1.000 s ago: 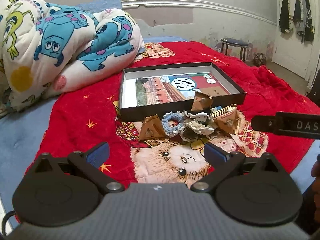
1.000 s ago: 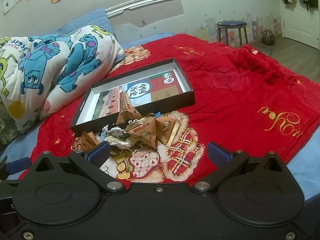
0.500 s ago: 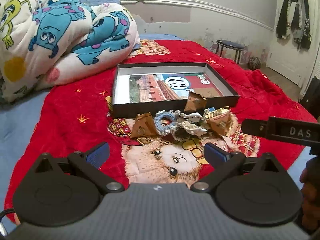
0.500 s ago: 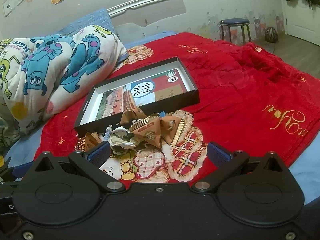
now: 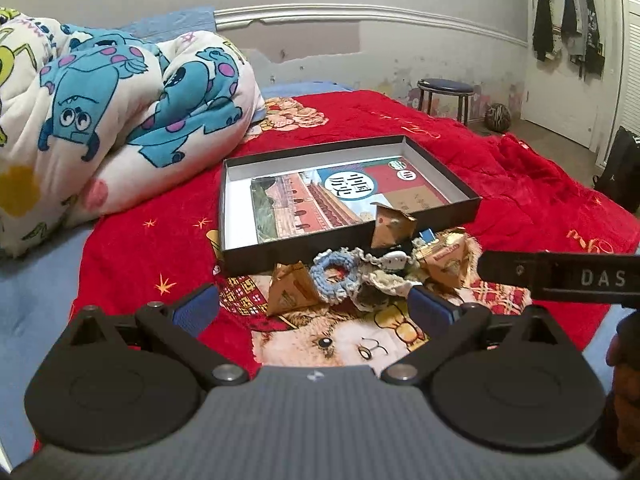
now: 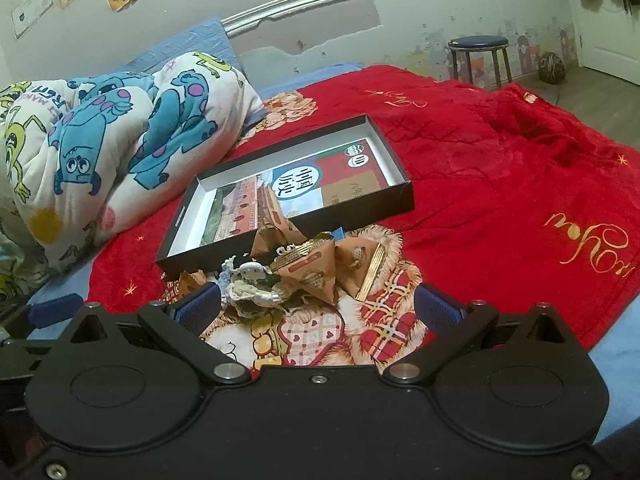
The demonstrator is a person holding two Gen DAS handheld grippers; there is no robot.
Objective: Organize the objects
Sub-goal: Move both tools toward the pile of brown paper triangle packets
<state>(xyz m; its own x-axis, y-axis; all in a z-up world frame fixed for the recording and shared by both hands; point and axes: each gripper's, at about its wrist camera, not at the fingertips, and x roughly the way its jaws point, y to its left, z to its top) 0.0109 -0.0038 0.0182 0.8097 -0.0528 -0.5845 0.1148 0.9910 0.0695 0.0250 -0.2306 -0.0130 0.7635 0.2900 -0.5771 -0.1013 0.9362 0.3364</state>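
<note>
Two hand-held tongs hover low over a bed, each seen from its own camera. The left gripper [image 5: 314,310] has its blue-padded fingers [image 5: 195,312] spread wide apart, holding nothing. The right gripper [image 6: 316,310] is likewise spread wide and empty; its black arm also juts into the left camera's view at about three o'clock.

In the left view, going left to right: at ten o'clock a bunched white quilt [image 5: 120,120] printed with blue cartoon monsters lies on a red blanket [image 5: 520,184]. At twelve o'clock, just past the middle, sits a shallow black box [image 5: 352,236], open on top, with a printed picture sheet [image 5: 332,196] lying flat inside. Touching the box's near wall is a small heap of things. From the left it holds a brown paper pyramid packet [image 5: 290,290], then a blue crocheted ring [image 5: 334,274], then pale crocheted pieces [image 5: 390,272]. Another brown packet [image 5: 392,226] leans on the box rim, and one more [image 5: 444,262] lies at the right end. The heap lies between and just beyond the left gripper's fingers, on a bear picture woven into the blanket.

At two o'clock a round stool [image 5: 446,96] stands by the wall, with dark clothes [image 5: 564,12] hanging near a door.

In the right view the same heap [image 6: 296,276] lies at twelve o'clock, nearer the left finger.
</note>
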